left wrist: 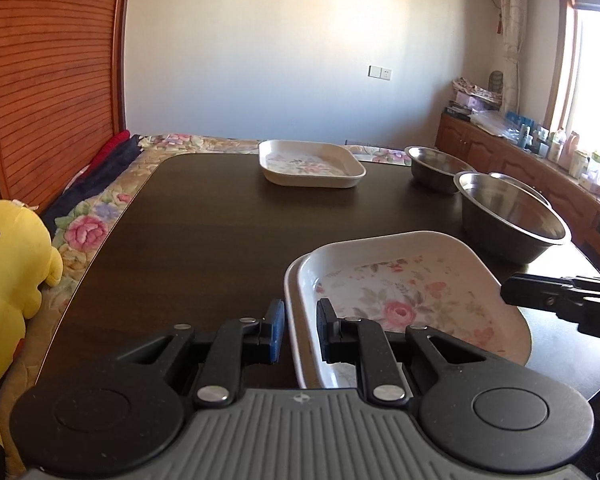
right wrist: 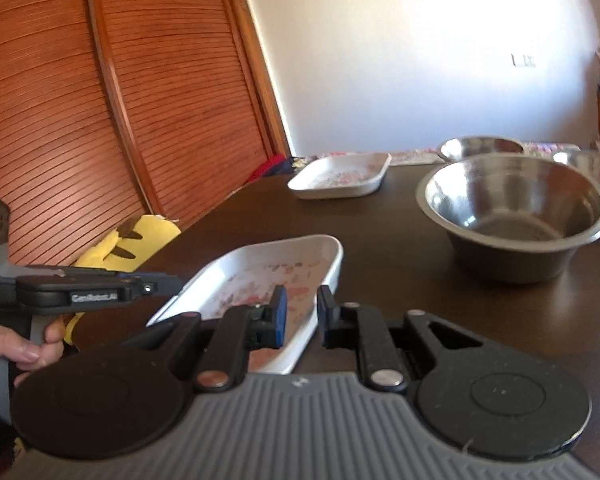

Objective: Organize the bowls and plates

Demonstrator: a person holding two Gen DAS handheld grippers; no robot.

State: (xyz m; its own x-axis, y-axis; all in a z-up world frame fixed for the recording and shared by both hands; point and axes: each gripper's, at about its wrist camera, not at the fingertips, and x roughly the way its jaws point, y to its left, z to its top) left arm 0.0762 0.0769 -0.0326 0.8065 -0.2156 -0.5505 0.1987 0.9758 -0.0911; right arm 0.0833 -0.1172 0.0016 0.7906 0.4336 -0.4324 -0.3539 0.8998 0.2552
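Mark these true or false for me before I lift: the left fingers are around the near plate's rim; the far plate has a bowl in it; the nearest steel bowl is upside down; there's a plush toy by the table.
1. The left gripper has its fingers on either side of the near floral plate's rim. True.
2. The far floral plate holds a steel bowl. False: it holds no bowl; the bowls stand on the table to its right.
3. The nearest steel bowl is upside down. False: it stands upright, open side up.
4. A yellow plush toy sits off the table's left edge. True.
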